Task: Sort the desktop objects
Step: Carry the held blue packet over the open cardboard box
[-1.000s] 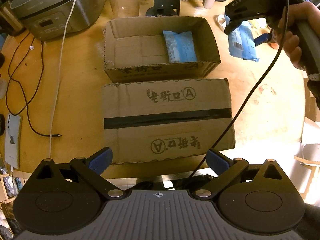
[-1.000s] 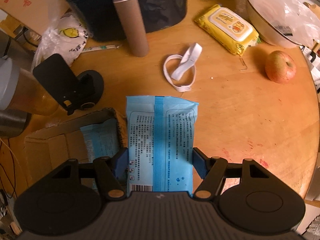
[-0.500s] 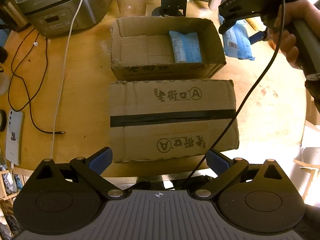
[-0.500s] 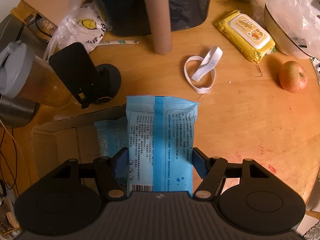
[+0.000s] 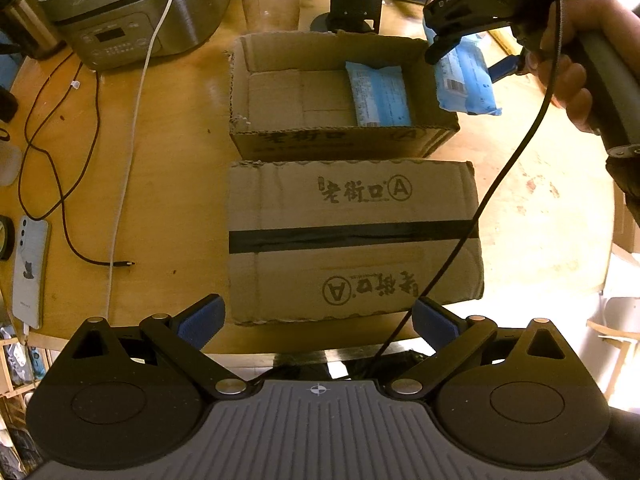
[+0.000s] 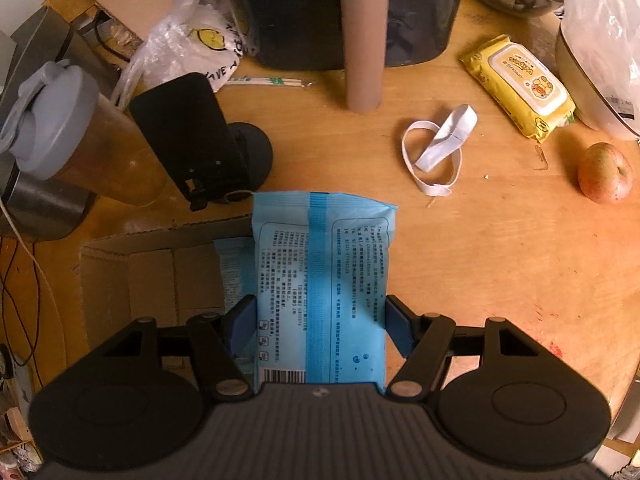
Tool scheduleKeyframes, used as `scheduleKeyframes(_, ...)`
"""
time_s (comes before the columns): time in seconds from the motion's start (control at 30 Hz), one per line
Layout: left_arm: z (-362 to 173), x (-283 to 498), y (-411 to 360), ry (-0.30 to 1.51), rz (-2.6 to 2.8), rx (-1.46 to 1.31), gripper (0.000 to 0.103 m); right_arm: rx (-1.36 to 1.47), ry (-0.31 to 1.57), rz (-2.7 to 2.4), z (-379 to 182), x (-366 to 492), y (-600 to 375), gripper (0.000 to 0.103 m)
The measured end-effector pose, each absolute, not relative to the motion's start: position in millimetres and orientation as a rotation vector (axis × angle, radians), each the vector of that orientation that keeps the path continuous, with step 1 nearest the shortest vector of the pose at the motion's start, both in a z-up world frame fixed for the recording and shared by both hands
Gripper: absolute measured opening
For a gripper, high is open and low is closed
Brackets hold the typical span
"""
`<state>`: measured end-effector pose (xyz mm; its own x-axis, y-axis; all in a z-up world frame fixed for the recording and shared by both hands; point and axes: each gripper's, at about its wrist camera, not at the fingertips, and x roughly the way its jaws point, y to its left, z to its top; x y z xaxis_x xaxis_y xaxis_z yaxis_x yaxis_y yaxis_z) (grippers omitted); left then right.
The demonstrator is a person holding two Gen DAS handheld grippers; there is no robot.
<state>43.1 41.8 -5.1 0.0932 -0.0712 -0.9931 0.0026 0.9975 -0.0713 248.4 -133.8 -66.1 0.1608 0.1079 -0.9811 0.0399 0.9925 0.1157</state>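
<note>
Blue pkt (image 6: 320, 288) btwn R gripper (image 6: 320, 330) pads

Blue packet (image 6: 320, 280) (darker centre stripe, black print); brown box (image 5: 352, 240), black tape band.

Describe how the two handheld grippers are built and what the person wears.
Both the left gripper and right gripper have black linkage arms with silver pivot pins, round black side housings, a ribbed grey body and blue finger pads. A black cable trails from the right one's grey handle. A dark sleeve shows.
</note>
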Motion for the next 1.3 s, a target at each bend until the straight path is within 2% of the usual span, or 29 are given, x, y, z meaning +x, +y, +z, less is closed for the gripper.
scheduleKeyframes(1.3,-5.4,38.9,78.0,1.473,-0.019,-0.098,0.103,0.057,1.41,0.127,-63.9,250.0,-72.9,0.066)
